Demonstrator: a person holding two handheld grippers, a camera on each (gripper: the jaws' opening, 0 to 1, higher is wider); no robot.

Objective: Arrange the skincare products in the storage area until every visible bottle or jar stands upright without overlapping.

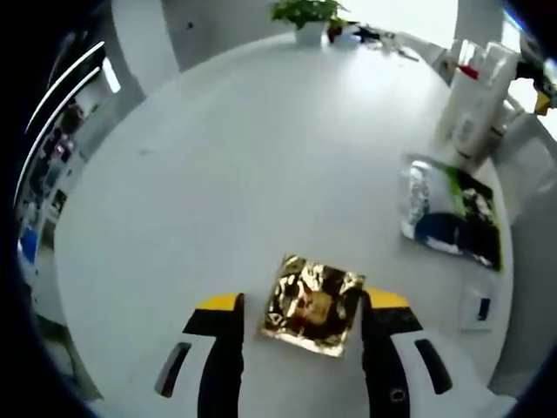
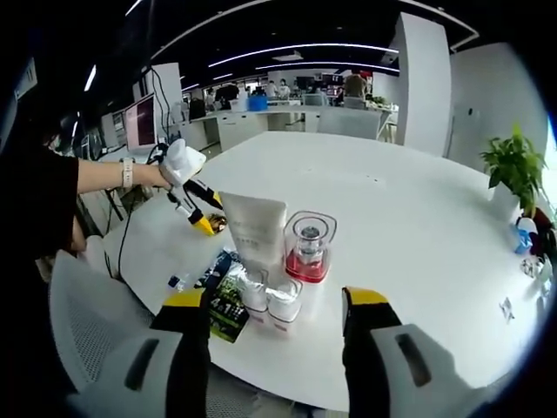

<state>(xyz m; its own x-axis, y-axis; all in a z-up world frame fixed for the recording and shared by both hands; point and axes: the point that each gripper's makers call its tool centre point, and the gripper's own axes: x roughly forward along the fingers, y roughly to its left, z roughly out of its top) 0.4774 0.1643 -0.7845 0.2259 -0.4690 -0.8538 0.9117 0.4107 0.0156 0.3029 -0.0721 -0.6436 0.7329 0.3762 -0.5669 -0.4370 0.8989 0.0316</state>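
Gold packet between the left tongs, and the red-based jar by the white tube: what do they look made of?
Gold packet: probably metallic foil, crinkled, with mirror-like glints. Jar: seemingly clear glass or hard plastic, see-through walls, glossy red base; which one, I cannot tell.

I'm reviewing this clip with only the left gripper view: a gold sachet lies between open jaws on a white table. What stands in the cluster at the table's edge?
Observer: In the right gripper view, a white tube stands upright on its cap, beside a clear jar with a red base.
Operator: Anything in front of them?
Observer: Two small white bottles stand just ahead of the tube.
Operator: Is the right gripper holding anything?
Observer: No. The right gripper is open, its jaws either side of those bottles, not touching.
Operator: And my gripper?
Observer: The left gripper, held by a person's hand, sits low over the table left of the tube.
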